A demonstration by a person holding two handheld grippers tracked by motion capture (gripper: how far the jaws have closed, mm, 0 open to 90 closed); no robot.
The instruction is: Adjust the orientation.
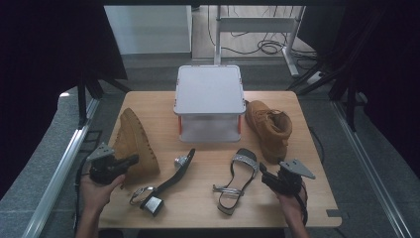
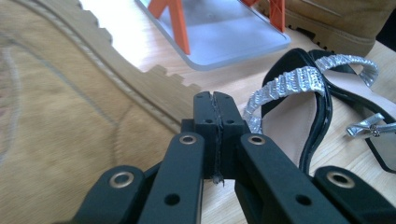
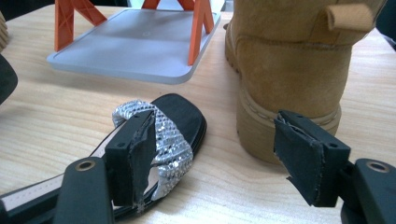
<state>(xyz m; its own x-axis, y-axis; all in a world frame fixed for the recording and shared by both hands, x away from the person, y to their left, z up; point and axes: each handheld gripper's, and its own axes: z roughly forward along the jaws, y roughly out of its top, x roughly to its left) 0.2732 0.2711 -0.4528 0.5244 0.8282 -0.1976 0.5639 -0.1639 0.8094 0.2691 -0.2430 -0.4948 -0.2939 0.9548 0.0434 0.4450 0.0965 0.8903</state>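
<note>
While the left gripper clenches empty beside the tipped boot, the right gripper gapes.

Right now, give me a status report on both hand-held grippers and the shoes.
Left hand-held gripper shut, empty, beside the tipped boot. Right hand-held gripper open, between sandal and upright boot. Nothing held, nothing between them.

You have two tan boots, two black sandals, one grey two-level rack, on one wooden table.
</note>
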